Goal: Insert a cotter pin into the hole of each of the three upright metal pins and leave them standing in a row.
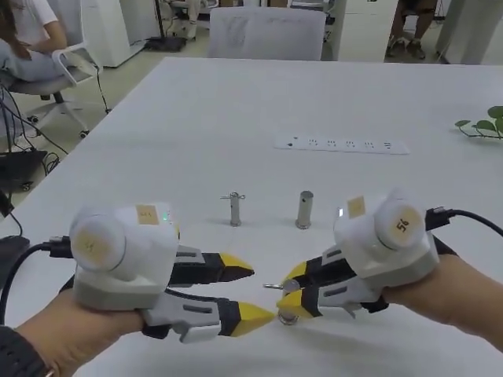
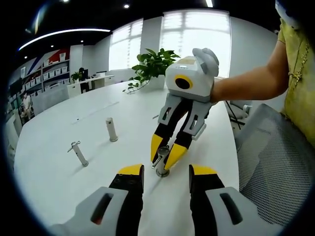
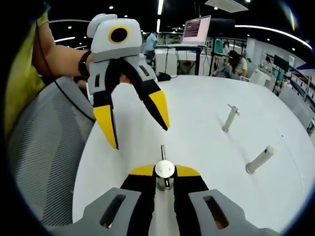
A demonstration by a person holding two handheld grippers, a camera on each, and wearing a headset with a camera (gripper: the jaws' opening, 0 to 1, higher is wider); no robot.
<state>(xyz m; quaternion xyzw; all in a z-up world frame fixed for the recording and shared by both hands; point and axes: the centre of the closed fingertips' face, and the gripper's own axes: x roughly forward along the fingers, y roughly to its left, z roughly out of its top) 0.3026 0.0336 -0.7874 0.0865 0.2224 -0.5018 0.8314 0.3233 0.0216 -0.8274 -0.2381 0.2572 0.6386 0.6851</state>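
Observation:
Three upright metal pins stand on the white table (image 1: 236, 118). The far left pin (image 1: 234, 209) (image 2: 78, 153) (image 3: 230, 118) has a cotter pin across its top. The far right pin (image 1: 305, 210) (image 2: 111, 129) (image 3: 259, 160) is bare. My right gripper (image 1: 286, 289) (image 2: 166, 153) (image 3: 165, 172) is shut on the top of the near pin (image 1: 288, 318) (image 2: 161, 167) (image 3: 165, 173). A thin cotter pin (image 1: 272, 287) (image 3: 162, 150) sticks out beyond that gripper's tips. My left gripper (image 1: 253, 294) (image 2: 166, 171) (image 3: 139, 129) is open, its jaws facing the near pin from the left without touching it.
A white power strip (image 1: 342, 144) lies further back on the table. A leafy plant (image 1: 483, 126) (image 2: 152, 64) sits at the right edge. Chairs (image 1: 267, 33) stand at the far end. A person (image 1: 31, 39) sits at the far left.

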